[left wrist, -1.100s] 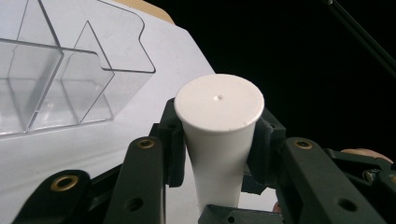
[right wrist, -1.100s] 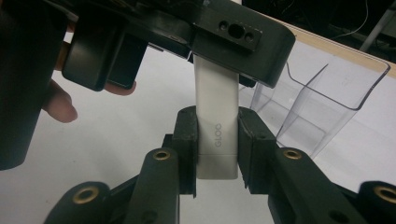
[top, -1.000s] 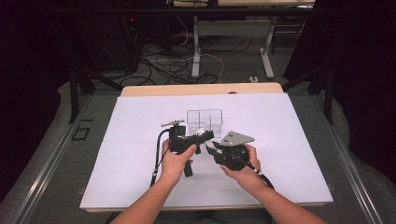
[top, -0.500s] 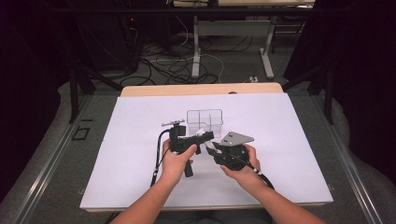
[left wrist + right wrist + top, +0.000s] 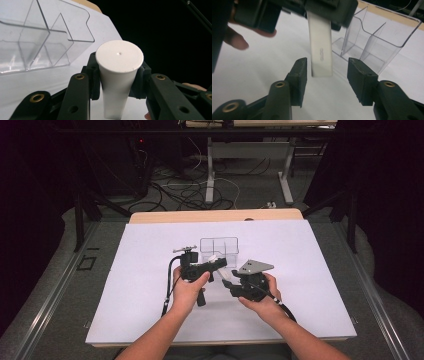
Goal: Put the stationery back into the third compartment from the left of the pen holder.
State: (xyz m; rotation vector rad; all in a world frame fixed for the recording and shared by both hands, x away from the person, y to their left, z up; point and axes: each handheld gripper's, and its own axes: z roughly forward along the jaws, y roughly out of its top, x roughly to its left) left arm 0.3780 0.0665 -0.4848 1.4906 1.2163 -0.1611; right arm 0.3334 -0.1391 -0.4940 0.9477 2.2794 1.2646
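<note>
The right gripper has just spread its jaws off the white tapered tube, which lies between them untouched. The left gripper clamps it above the counter; its flat, matte wide end faces that camera. Beside it stands an empty clear plastic divided box.

The clear divided box stands on the sheet covering the table, just behind both grippers. The left gripper lies left of the right gripper, with the tapered piece between its jaws (the right gripper's jaws flank the piece's lower end, apart from it)
</note>
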